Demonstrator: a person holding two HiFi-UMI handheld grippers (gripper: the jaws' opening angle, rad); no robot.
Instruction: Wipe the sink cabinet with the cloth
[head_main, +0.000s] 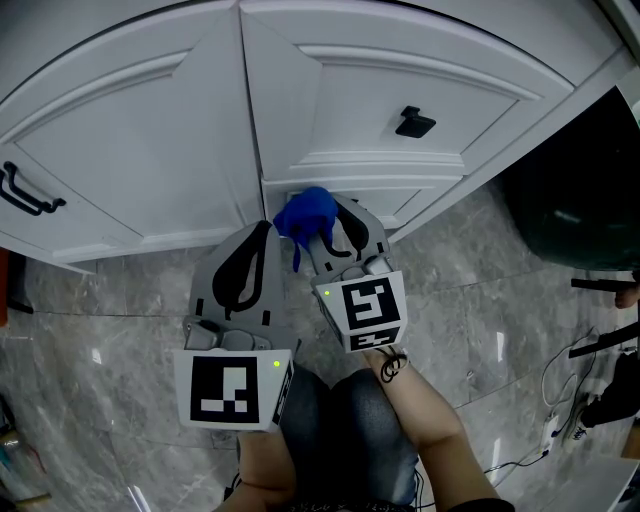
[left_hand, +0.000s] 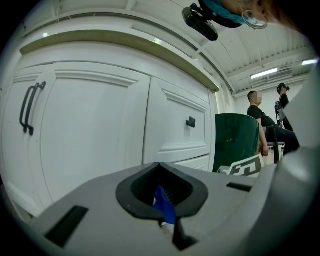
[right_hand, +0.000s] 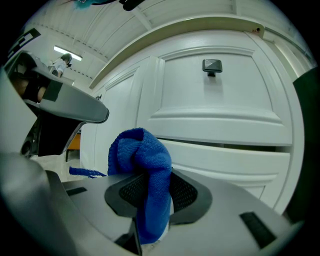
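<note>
The right gripper (head_main: 326, 222) is clamped on the blue cloth (head_main: 305, 212), which bunches up above its pads and hangs down between them in the right gripper view, so a soft wad sticks out in front as the wiping face. The left gripper (head_main: 264, 232) sits just beside it, jaws pressed together on what looks like a thin corner of the same cloth (left_hand: 163, 202). A narrow blue strip running toward it in the right gripper view supports this, and the pinch probably keeps the loose end from trailing. Both grippers hang low in front of the white sink cabinet (head_main: 130, 150), near the seam between its two doors and above the marble floor (head_main: 120, 330). The cloth is near the right door's lower rail, below the dark knob (head_main: 414, 123), though actual contact cannot be confirmed. By my reading, wiping of this lower front is about to begin or is under way, and it needs a steady press.
</note>
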